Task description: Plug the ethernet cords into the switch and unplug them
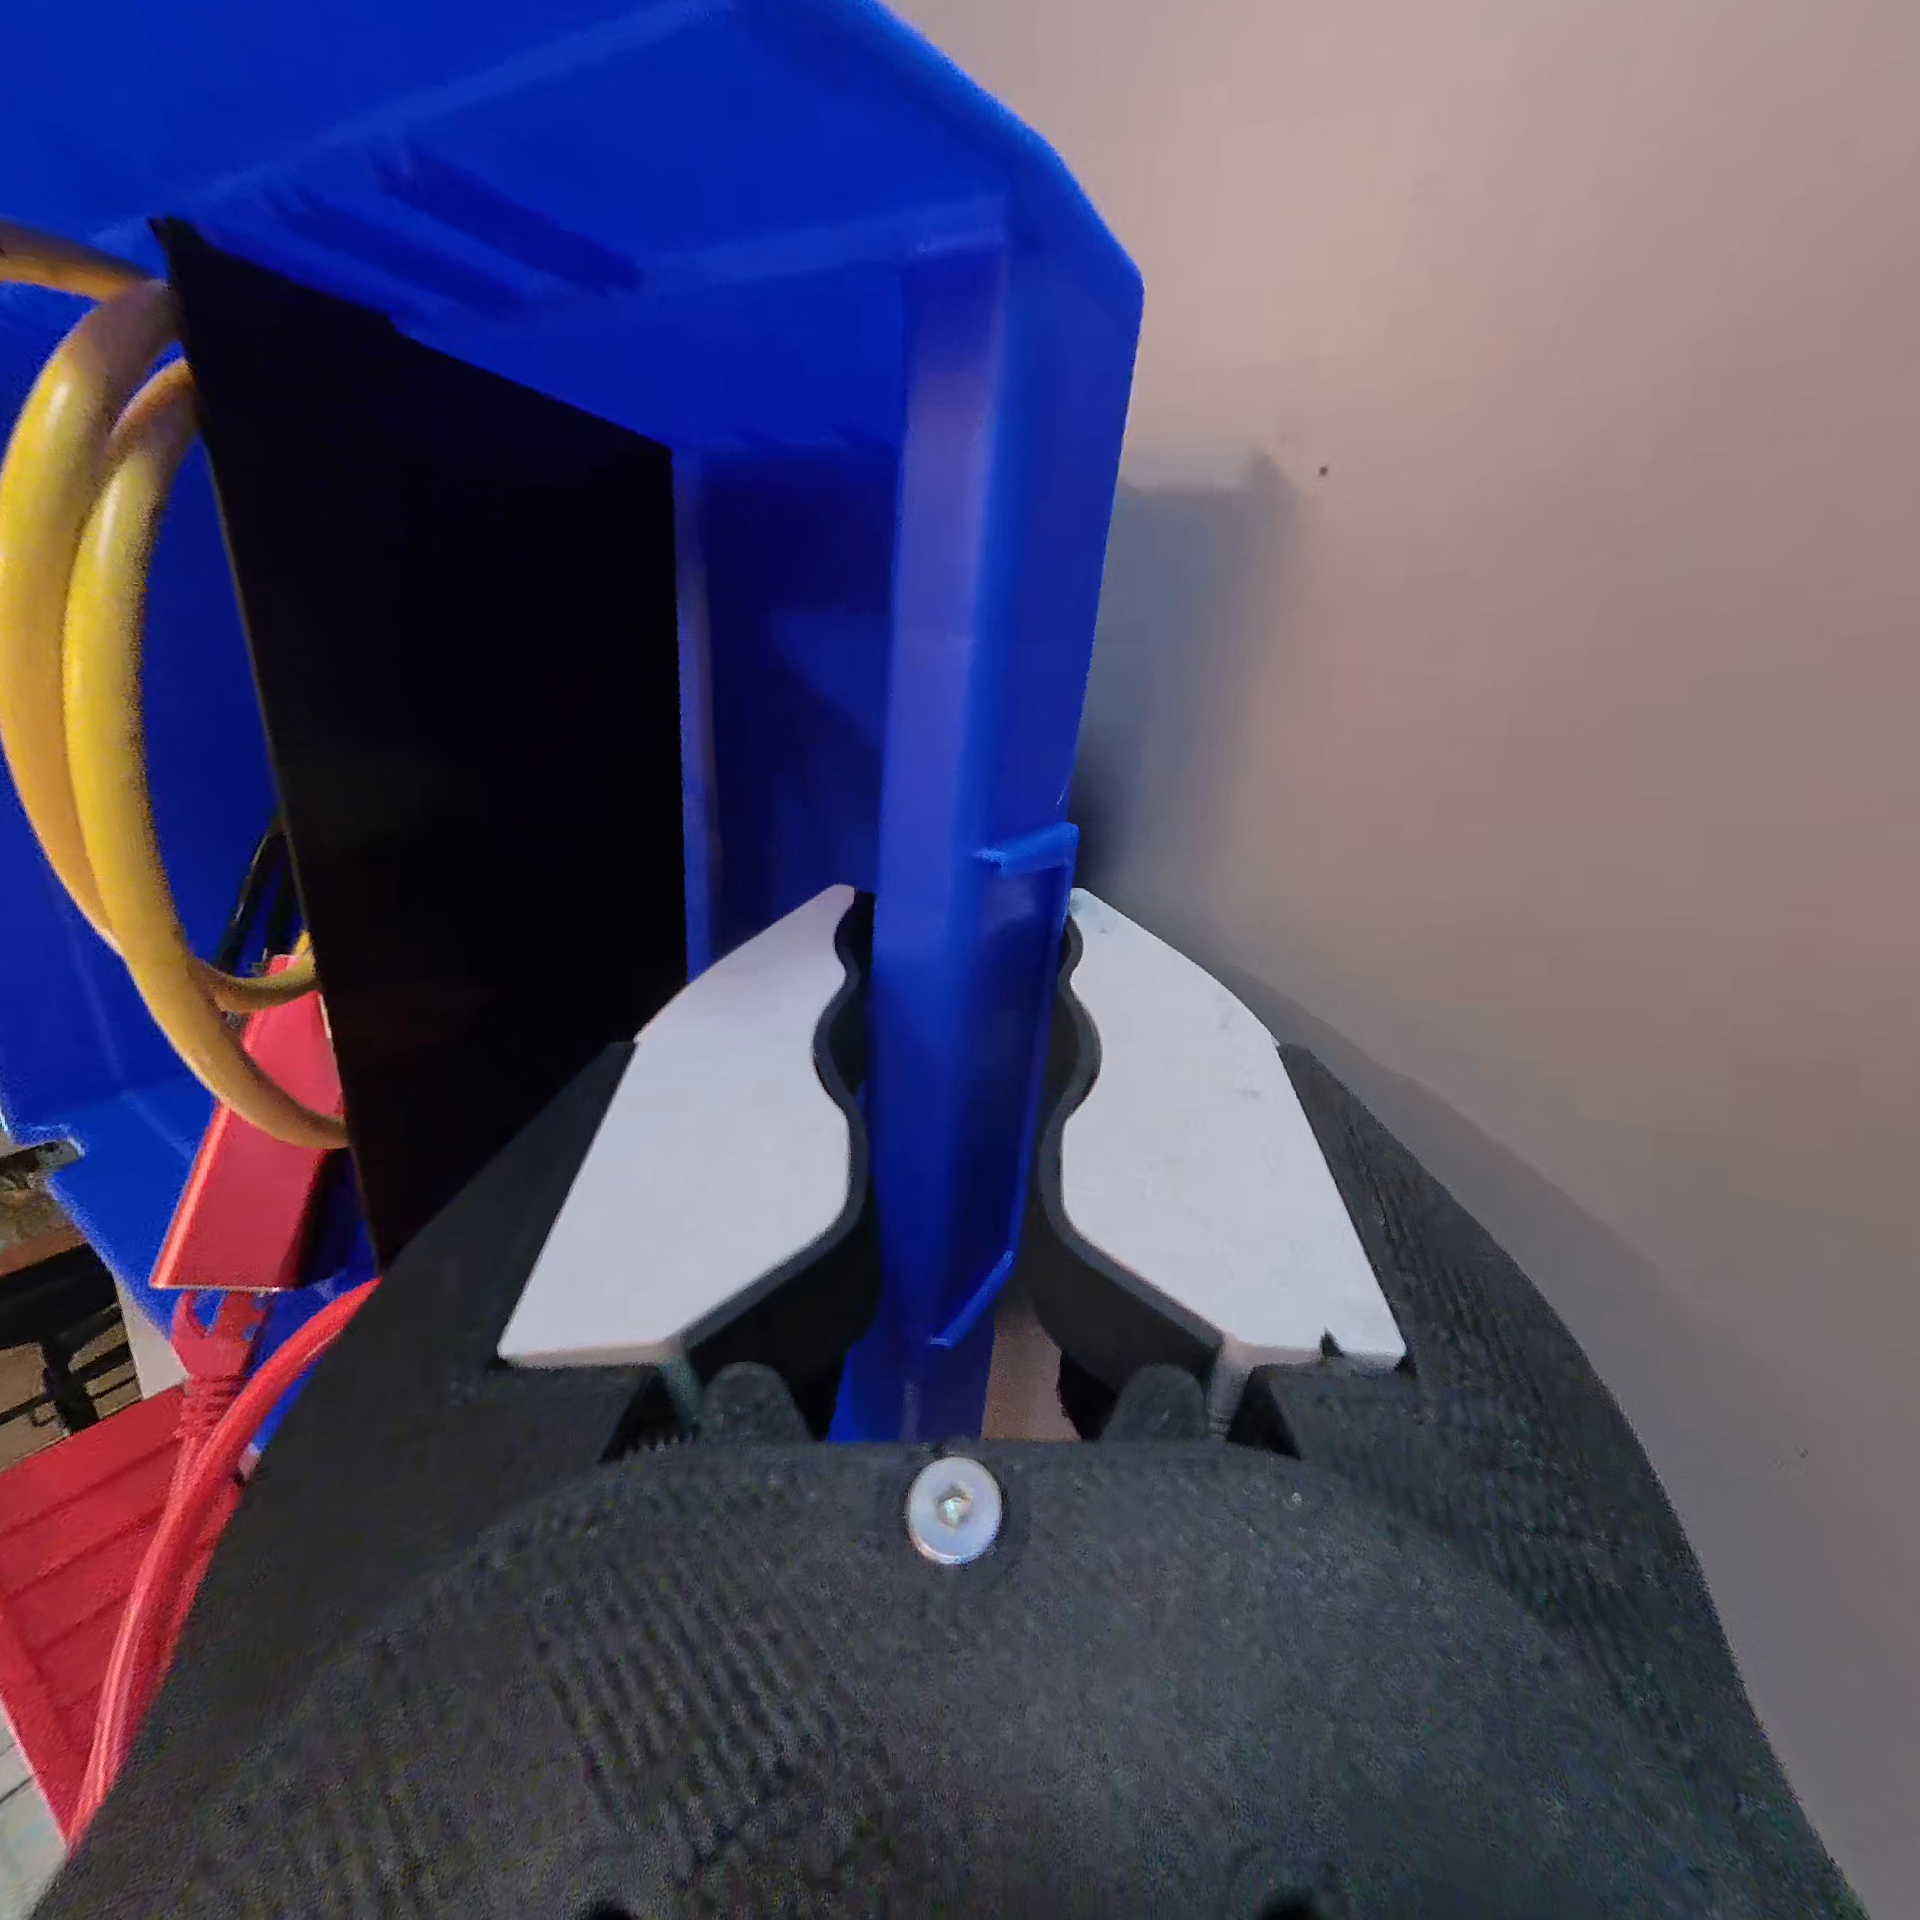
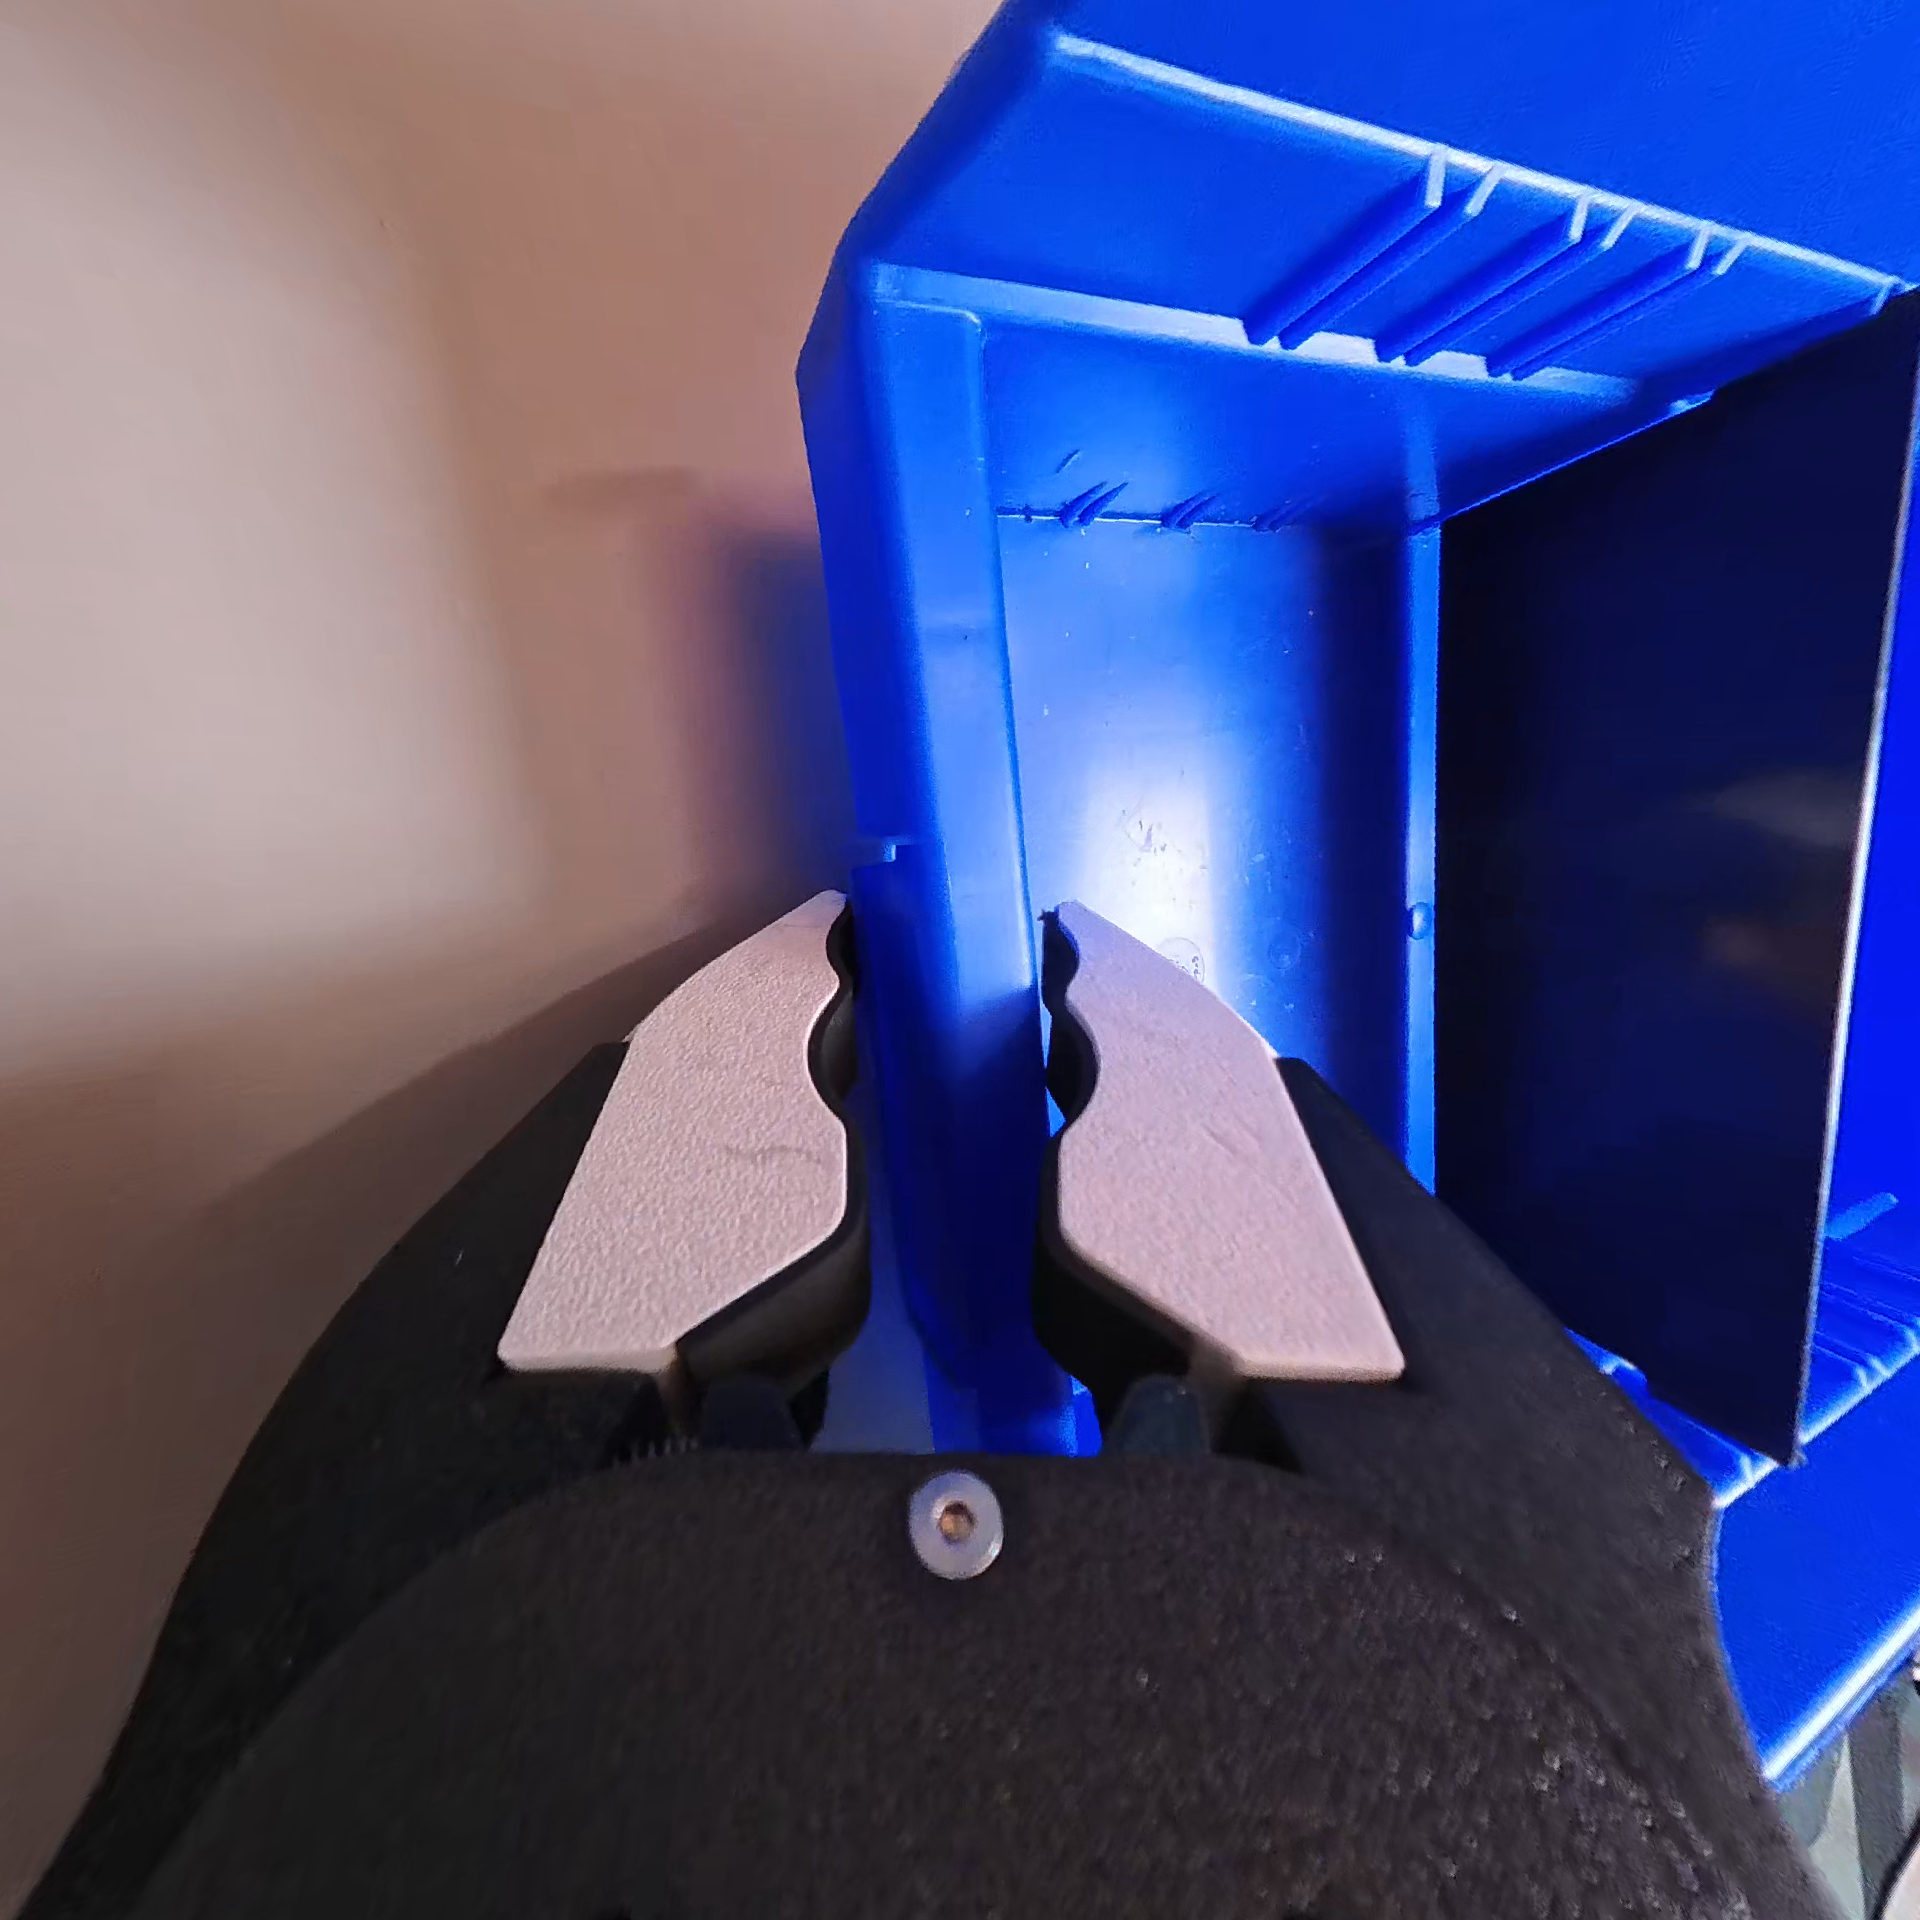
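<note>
A blue plastic bin fills both views, tipped on its side with its opening toward me. My left gripper is shut on the bin's right wall rim. My right gripper is shut on the bin's left wall rim. A black flat panel stands inside the bin and also shows in the right wrist view. Beside it in the left wrist view hang looped yellow ethernet cords, a red box-shaped device and a red cord. The device's ports are hidden.
A plain pale wall is behind the bin, also in the right wrist view. A red surface lies at the lower left of the left wrist view. A dark piece of furniture shows at the left edge.
</note>
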`<state>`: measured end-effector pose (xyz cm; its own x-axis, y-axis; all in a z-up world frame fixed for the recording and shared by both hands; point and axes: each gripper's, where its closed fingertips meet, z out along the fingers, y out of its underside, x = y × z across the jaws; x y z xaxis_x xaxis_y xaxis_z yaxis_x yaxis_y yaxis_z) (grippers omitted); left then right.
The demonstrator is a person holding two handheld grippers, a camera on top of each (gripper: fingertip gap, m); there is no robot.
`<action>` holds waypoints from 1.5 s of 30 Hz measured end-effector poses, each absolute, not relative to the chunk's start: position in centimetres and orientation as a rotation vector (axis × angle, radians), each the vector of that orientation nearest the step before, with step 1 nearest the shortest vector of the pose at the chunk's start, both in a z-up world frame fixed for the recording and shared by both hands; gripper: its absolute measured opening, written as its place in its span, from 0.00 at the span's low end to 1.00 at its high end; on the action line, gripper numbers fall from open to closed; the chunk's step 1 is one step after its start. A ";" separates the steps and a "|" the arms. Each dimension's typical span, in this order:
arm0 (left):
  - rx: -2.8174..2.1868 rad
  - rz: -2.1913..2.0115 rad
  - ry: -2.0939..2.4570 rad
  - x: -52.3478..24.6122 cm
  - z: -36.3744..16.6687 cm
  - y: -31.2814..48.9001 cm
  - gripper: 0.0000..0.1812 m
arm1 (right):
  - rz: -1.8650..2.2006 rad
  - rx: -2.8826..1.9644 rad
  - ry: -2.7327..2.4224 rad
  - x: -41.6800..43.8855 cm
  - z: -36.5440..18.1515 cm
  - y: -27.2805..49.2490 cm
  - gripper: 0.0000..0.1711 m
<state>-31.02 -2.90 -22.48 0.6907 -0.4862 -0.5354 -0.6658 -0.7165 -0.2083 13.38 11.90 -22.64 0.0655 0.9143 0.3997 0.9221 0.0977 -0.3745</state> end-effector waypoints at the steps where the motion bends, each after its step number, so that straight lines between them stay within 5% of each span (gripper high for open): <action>1: -2.523 0.647 0.895 -31.1 -22.5 -3.0 0.18 | -0.021 -1.794 -1.824 13.5 -22.6 11.9 0.20; 16: -2.503 0.683 0.737 -31.1 -21.9 -4.7 0.20 | -0.072 -1.776 -1.622 13.6 -19.8 11.7 0.26; 23: -2.267 0.569 0.637 -29.6 -13.1 -5.8 0.22 | 0.582 -1.609 -1.273 8.6 -12.1 4.8 0.25; 29: -2.298 0.678 0.519 -37.7 -6.6 -5.2 0.22 | 0.744 -1.469 -1.261 5.0 -14.3 1.7 0.22; 45: -2.788 0.945 0.966 -44.7 -15.3 -2.4 0.22 | 0.751 -1.426 -1.277 4.3 -15.8 -0.1 0.21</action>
